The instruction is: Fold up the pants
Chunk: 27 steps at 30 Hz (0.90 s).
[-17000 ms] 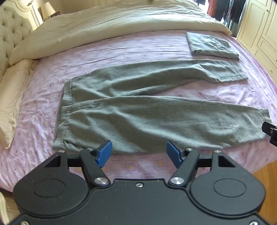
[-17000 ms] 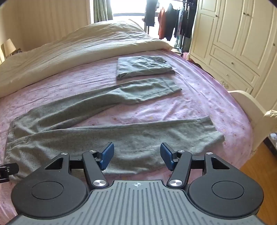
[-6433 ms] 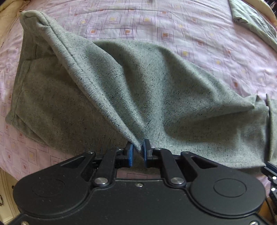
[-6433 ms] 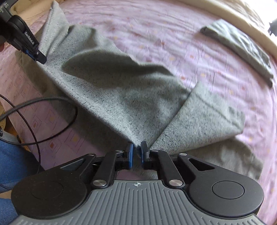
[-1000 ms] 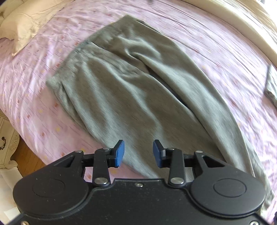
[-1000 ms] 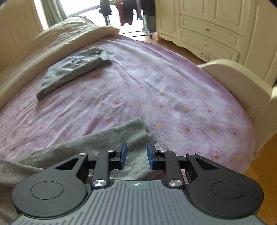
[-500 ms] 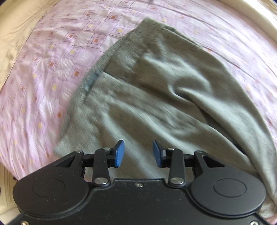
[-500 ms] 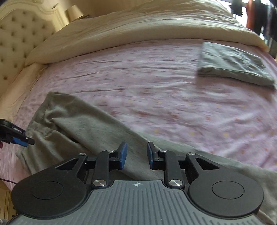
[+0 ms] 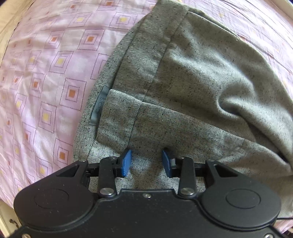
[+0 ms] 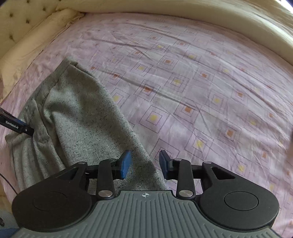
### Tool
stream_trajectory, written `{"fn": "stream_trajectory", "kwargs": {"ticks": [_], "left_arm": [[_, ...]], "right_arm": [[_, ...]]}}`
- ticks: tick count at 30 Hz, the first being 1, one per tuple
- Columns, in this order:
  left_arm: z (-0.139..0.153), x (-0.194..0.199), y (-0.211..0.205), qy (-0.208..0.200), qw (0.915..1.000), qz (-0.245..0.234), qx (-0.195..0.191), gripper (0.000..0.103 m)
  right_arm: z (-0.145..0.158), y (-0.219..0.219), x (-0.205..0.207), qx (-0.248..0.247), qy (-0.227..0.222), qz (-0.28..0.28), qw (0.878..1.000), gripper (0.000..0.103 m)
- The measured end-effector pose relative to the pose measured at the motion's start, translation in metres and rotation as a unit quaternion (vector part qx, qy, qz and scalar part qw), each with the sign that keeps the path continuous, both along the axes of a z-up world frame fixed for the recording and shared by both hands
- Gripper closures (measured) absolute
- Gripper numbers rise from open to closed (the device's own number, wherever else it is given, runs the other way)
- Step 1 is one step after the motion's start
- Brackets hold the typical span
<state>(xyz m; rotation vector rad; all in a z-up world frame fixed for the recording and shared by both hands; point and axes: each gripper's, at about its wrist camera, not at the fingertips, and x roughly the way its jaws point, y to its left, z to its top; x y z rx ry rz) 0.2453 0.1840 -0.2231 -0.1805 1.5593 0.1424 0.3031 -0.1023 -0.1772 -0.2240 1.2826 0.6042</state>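
Grey speckled pants [image 9: 192, 87] lie on the pink patterned bedsheet [image 9: 45, 73], folded lengthwise with one leg over the other. Their waistband end, with a small grey label [image 9: 99, 106], fills the left wrist view. My left gripper [image 9: 146, 162] points down just above the waistband's near corner, open, its blue pads apart with cloth below them but not pinched. In the right wrist view the pants [image 10: 82, 119] run down the left side. My right gripper [image 10: 144, 164] hovers over their far edge, jaws opening, nothing pressed between them. The left gripper's finger [image 10: 17, 125] shows at the left edge.
A cream duvet [image 10: 201, 20] lies along the far side of the bed. A cream pillow [image 10: 33, 36] and a tufted headboard [image 10: 16, 14] sit at the upper left. Bare pink sheet [image 10: 201, 91] spreads to the right of the pants.
My left gripper has dropped close over the waistband corner. My right gripper has swung from the foot of the bed to the pants' upper part, and its jaws have widened.
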Motion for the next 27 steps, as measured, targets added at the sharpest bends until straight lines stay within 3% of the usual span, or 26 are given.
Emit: {"fn": "stream_trajectory", "kwargs": {"ticks": [3, 6, 11, 15, 17, 20, 23, 27], "left_arm": [[0.0, -0.001, 0.002, -0.001, 1.0, 0.005, -0.003, 0.058], [0.006, -0.001, 0.008, 0.003, 0.9999, 0.013, -0.009, 0.058], [0.044, 0.014, 0.031, -0.039, 0.9971, 0.053, -0.039, 0.056], [0.072, 0.041, 0.035, -0.081, 0.9915, 0.076, -0.068, 0.035], [0.075, 0.057, 0.031, -0.088, 0.9886, 0.085, -0.088, 0.034], [0.064, 0.085, 0.021, -0.065, 0.9879, 0.096, -0.103, 0.032], [0.052, 0.105, 0.007, -0.047, 0.9878, 0.101, -0.109, 0.032], [0.053, 0.122, -0.004, -0.058, 0.9866, 0.112, -0.104, 0.032]], "right_arm": [[-0.017, 0.005, 0.009, -0.005, 0.045, 0.008, 0.999, 0.07], [-0.011, 0.008, 0.003, 0.007, 0.037, 0.004, 0.999, 0.098], [0.041, 0.019, -0.048, 0.029, -0.048, 0.032, 0.998, 0.099], [0.072, 0.035, -0.105, 0.038, -0.091, 0.075, 0.992, 0.098], [0.071, 0.044, -0.127, 0.03, -0.1, 0.093, 0.99, 0.098], [0.06, 0.056, -0.146, 0.012, -0.101, 0.103, 0.989, 0.099], [0.053, 0.057, -0.148, 0.007, -0.101, 0.089, 0.991, 0.098], [0.049, 0.057, -0.144, 0.006, -0.104, 0.07, 0.992, 0.098]]}}
